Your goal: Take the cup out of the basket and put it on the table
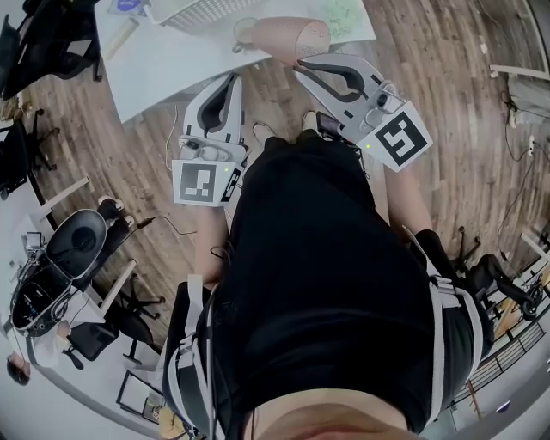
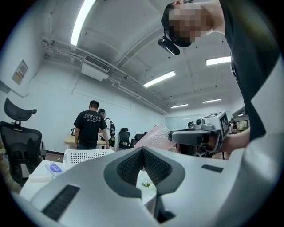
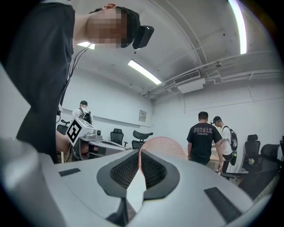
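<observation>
A pink dotted cup [image 1: 292, 39] hangs tilted over the near edge of the white table [image 1: 163, 69]. My right gripper [image 1: 302, 65] is shut on its rim. In the right gripper view the cup [image 3: 166, 146] rises just past the jaws, which pinch its wall. My left gripper [image 1: 234, 80] is level with the table edge, left of the cup, shut with nothing in it. In the left gripper view the pads meet at the tip [image 2: 143, 150], and the cup [image 2: 155, 135] shows beyond them. The white perforated basket [image 1: 202, 10] stands on the table behind, and also shows as a basket [image 2: 86, 155] low at the left.
A small blue-labelled item [image 2: 55, 168] lies on the table near the basket. Black office chairs [image 1: 77, 241] stand on the wooden floor to my left. Two people [image 3: 203, 137] stand at a desk further back in the room.
</observation>
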`<act>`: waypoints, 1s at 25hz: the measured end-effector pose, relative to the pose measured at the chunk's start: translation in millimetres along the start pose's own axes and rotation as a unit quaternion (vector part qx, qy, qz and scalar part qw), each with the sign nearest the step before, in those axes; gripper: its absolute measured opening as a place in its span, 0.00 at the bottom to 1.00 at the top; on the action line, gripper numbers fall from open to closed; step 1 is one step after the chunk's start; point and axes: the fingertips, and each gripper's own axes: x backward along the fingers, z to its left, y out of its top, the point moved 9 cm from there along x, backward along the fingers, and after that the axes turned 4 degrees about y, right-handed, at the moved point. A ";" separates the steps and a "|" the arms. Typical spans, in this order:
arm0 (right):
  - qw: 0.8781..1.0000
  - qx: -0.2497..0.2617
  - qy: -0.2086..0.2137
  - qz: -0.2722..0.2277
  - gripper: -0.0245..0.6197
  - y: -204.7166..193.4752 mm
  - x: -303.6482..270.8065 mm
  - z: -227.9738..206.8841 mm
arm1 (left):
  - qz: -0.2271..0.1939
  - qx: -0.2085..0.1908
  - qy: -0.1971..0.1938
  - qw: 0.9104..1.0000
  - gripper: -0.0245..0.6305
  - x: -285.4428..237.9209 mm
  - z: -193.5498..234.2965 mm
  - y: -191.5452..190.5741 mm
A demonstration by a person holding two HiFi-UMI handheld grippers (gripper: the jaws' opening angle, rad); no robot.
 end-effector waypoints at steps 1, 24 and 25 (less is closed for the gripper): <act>1.000 -0.004 0.003 -0.003 0.09 -1.0 2.1 1.6 | 0.001 0.000 0.001 1.000 0.07 0.5 -3.2 -0.9; 0.999 -0.030 0.011 -0.006 0.08 -5.6 15.7 -4.0 | 0.002 -0.006 0.006 1.000 0.07 -1.7 -18.7 1.4; 0.999 -0.030 0.010 -0.005 0.08 -5.6 16.1 -4.0 | 0.003 -0.005 0.005 1.000 0.07 -1.8 -19.0 1.4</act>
